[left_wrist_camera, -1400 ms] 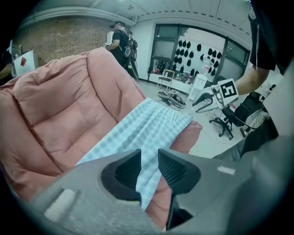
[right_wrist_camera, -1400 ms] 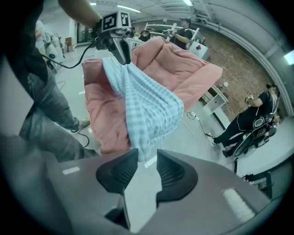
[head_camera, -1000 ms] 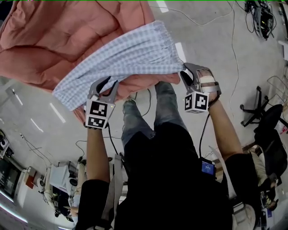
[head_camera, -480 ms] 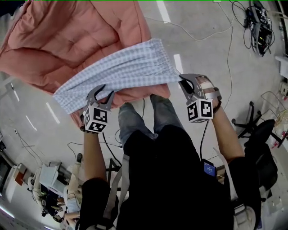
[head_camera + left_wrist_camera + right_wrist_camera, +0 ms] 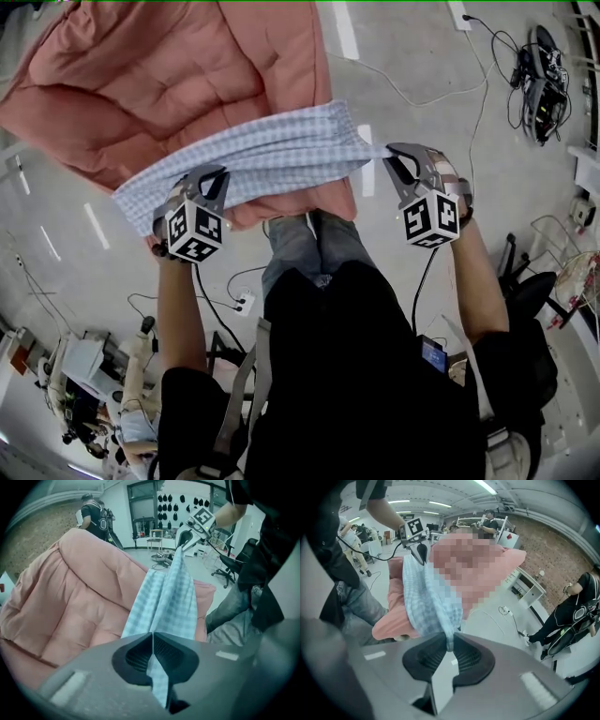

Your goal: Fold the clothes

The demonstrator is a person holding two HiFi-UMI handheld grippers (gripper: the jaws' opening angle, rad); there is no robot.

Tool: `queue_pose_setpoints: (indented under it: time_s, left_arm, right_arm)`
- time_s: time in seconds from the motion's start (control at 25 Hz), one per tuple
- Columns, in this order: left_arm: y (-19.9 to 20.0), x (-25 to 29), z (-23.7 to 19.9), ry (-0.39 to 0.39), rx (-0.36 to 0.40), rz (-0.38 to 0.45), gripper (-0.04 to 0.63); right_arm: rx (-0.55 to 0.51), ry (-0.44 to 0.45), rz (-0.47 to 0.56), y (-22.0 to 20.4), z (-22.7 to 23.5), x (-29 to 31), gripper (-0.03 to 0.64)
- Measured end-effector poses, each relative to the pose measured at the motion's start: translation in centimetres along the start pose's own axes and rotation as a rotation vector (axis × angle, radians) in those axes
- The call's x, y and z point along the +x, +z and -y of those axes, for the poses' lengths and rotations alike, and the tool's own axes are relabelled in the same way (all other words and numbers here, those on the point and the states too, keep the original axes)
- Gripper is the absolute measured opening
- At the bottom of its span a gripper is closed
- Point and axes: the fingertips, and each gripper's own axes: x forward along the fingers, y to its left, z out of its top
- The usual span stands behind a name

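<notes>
A blue-and-white checked garment [image 5: 262,155] hangs stretched between my two grippers, above a pink quilt [image 5: 169,84]. My left gripper [image 5: 202,183] has just been closing and is shut on the garment's left end; in the left gripper view the cloth [image 5: 168,597] runs pinched between the shut jaws [image 5: 153,634]. My right gripper [image 5: 394,159] has also just been closing and is shut on the right end; in the right gripper view a bunched fold [image 5: 426,602] is clamped between its jaws [image 5: 450,641]. Each gripper view shows the other gripper at the garment's far end.
The quilt covers the surface at the upper left. Close below the grippers are the person's jeans-clad legs [image 5: 309,244]. Cables [image 5: 422,84] and a power strip [image 5: 246,302] lie on the grey floor. An office chair [image 5: 539,291] stands to the right. People stand in the background [image 5: 96,520].
The left jaws, open beside the garment's edge before, have shut on it. The right gripper has moved right and up with its end, pulling the garment taut and narrower.
</notes>
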Motion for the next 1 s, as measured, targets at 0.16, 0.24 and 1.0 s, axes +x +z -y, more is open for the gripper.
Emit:
queue_pose_setpoints:
  time_s: [0.16,0.24,1.0]
  left_arm:
    - [1.3,-1.3,-2.6,-0.021,-0.05,0.043,0.015]
    - [1.7,-1.5,-4.0,-0.024,-0.077,0.067,0.015]
    - [-0.6,2.1,-8.8,-0.031,-0.163,0.05,0.057]
  right_arm:
    - [0.027,0.026,-0.03,-0.3,2.4,1.9,0.049]
    - [0.048,0.036,-0.037,-0.3,3.7,3.0,0.049]
    - [0.188,0.046,-0.205,-3.8,8.0,8.4,0.112]
